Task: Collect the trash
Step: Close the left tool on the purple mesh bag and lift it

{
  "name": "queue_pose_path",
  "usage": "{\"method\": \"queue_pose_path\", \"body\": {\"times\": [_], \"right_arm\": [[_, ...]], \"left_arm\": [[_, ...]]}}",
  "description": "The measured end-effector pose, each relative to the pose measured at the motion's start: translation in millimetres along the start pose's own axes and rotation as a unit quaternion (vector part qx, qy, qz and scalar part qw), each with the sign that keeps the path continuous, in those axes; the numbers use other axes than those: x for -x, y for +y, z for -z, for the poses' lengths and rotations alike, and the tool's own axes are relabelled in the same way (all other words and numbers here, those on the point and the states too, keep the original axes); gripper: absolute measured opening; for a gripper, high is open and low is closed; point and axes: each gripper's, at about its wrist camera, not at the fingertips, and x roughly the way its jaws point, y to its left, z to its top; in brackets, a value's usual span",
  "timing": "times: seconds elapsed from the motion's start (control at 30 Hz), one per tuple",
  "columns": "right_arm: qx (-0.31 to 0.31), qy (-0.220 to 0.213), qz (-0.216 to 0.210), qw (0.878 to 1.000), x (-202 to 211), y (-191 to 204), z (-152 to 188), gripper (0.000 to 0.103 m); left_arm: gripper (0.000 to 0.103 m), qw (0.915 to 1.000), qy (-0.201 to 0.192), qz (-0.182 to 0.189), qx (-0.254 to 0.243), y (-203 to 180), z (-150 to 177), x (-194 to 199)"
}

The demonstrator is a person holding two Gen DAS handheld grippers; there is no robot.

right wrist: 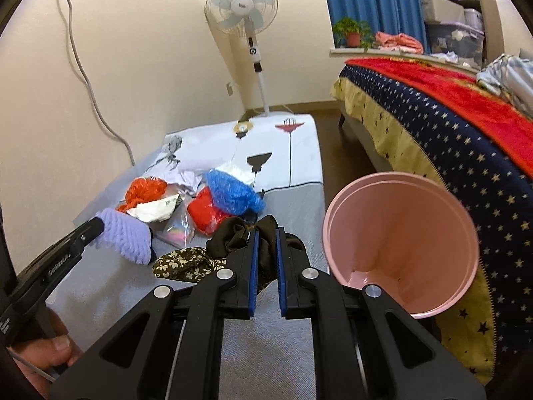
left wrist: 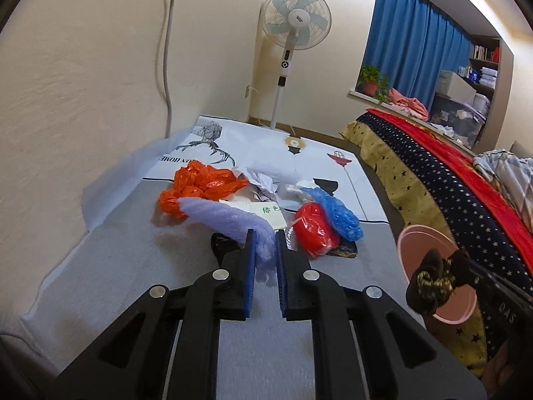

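A lilac bubble-wrap piece (left wrist: 233, 223) sits pinched between the left jaws. A dark, floral-patterned scrap (right wrist: 263, 250), perhaps fabric, is clamped in the right jaws. Just beyond both lies a heap: orange bag (left wrist: 200, 185), red bag (left wrist: 314, 230), blue bubble wrap (left wrist: 336, 211), crumpled paper (left wrist: 263, 181). A pink bin (right wrist: 399, 243) tilts open beside the right jaws.

Crumpled white paper wad (left wrist: 263, 180) is partly covered by the crumpled orange plastic bag (left wrist: 200, 185) at its 9 o'clock. Green print on the white paper packet (left wrist: 271, 213) is too small to read. Round pink plastic bin (left wrist: 436, 276) is partly masked by dark floral fabric (left wrist: 433, 280)
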Motion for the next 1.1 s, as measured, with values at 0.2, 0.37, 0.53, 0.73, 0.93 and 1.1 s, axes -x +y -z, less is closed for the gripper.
{"method": "queue_pose_path", "body": {"times": [0.2,0.37,0.53,0.73,0.93,1.1], "right_arm": [[-0.002,-0.018,0.013,1.000,23,-7,-1,0.010],[-0.004,-0.038,0.027,0.999,42,-14,-4,0.010],[-0.009,-0.059,0.040,0.997,66,-23,-10,0.010],[-0.009,-0.071,0.054,0.996,90,-33,-17,0.010],[-0.014,-0.072,0.069,0.995,107,-49,-30,0.010],[-0.007,-0.070,0.075,0.995,113,-60,-46,0.010]], "left_arm": [[0.011,0.9998,-0.008,0.013,-0.009,-5,4,22],[0.011,0.9991,-0.018,0.030,-0.022,-16,6,40],[0.011,0.9982,-0.024,0.043,-0.035,-26,6,51],[0.011,0.9970,-0.030,0.061,-0.039,-35,4,59],[0.011,0.9955,-0.034,0.078,-0.041,-48,3,65],[0.011,0.9947,-0.032,0.087,-0.045,-57,3,63]]}}
